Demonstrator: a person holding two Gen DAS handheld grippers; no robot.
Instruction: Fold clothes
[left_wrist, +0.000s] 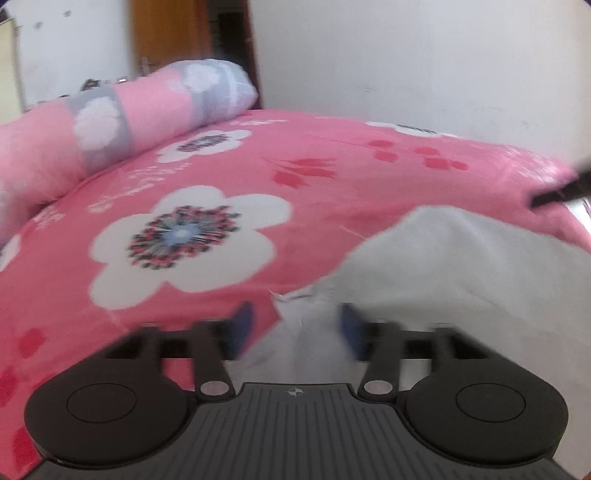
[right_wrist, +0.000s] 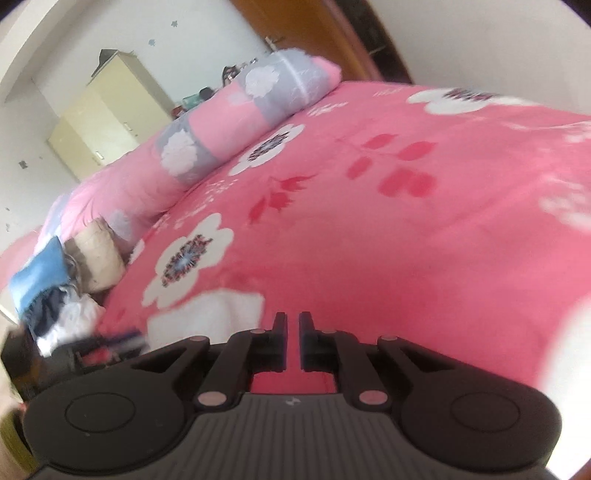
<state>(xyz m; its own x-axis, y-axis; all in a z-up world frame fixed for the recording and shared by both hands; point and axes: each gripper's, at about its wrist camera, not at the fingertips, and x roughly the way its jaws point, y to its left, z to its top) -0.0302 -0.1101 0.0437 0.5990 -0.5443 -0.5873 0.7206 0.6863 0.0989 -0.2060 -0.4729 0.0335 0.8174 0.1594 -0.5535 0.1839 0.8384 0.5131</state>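
A white garment (left_wrist: 461, 266) lies crumpled on the pink flowered bedspread (left_wrist: 221, 155), at the lower right of the left wrist view. My left gripper (left_wrist: 295, 325) is open just above the garment's near edge. Its blue-padded fingers (left_wrist: 242, 325) stand wide apart with white cloth lying between them, not pinched. In the right wrist view my right gripper (right_wrist: 293, 323) is shut, only a thin slit between its black fingers (right_wrist: 279, 325), with nothing in it. It hovers over bare bedspread (right_wrist: 369, 258). The picture is blurred.
A rolled pink and grey quilt (left_wrist: 110, 122) lies along the bed's far left. A pile of blue, white and beige clothes (right_wrist: 70, 288) sits at the bed's left edge. A cream cupboard (right_wrist: 110, 110) and a wooden door (right_wrist: 314, 29) stand behind. A dark bar (left_wrist: 557, 194) juts in at right.
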